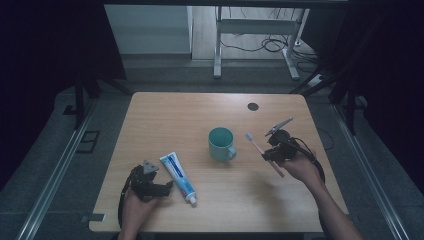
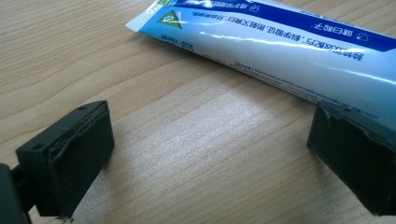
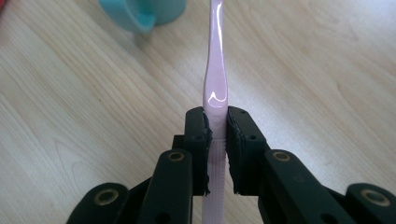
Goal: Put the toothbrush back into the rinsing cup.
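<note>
A pink toothbrush (image 1: 260,149) hangs above the table, held by its handle in my right gripper (image 1: 272,154), brush head pointing toward the teal mug (image 1: 221,143). In the right gripper view the jaws pinch the pink toothbrush handle (image 3: 215,88), and the mug (image 3: 140,11) sits at the top edge. A blue and white toothpaste tube (image 1: 177,177) lies flat on the wooden table (image 1: 175,115). My left gripper (image 1: 169,186) rests low beside the tube's left side, jaws wide apart. In the left gripper view the toothpaste tube (image 2: 280,51) lies just beyond the right jaw, with bare wood between the jaws.
A dark round grommet (image 1: 253,106) sits near the table's far edge. Beyond the table stand a desk frame (image 1: 260,40) and loose cables on the floor. Metal rails run along both sides of the table.
</note>
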`<act>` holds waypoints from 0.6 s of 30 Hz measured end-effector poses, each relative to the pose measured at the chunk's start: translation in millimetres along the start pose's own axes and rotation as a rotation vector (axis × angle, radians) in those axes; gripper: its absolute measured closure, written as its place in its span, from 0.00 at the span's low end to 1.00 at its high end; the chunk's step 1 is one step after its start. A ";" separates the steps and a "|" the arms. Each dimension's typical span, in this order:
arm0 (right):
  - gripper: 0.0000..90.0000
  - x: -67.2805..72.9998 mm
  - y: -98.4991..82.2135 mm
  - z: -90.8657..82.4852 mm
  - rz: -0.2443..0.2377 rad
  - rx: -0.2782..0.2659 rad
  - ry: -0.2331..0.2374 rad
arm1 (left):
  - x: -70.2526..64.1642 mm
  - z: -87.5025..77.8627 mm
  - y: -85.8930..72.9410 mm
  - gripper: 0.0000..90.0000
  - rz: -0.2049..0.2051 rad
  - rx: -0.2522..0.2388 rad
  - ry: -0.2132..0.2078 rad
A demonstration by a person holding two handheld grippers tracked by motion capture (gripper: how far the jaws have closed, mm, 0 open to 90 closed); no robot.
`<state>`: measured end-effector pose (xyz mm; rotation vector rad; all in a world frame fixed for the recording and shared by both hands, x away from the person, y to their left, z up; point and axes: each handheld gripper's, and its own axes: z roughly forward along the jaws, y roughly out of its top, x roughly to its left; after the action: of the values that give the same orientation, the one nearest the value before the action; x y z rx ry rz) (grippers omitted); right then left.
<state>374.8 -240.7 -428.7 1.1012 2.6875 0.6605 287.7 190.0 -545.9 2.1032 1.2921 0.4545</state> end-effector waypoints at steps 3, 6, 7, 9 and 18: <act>0.87 0.3 1.4 -2.7 -0.001 -0.027 -0.001 | 0.0 0.0 0.0 0.01 0.001 0.000 0.000; 0.87 0.6 2.6 -4.5 -0.003 -0.053 -0.002 | 0.1 0.0 0.0 0.01 0.002 0.000 0.000; 0.87 0.7 2.9 -4.8 -0.001 -0.061 0.000 | 0.2 0.0 0.0 0.01 0.002 0.000 0.000; 0.87 0.6 3.2 -5.1 0.000 -0.072 0.006 | 0.1 0.0 0.0 0.01 0.001 0.000 0.000; 0.87 1.1 5.6 -5.9 0.009 -0.128 0.011 | 0.2 0.0 0.1 0.01 0.003 0.000 0.000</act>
<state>375.7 -238.3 -420.9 1.0809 2.6090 0.8292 287.8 190.2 -545.9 2.1055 1.2895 0.4558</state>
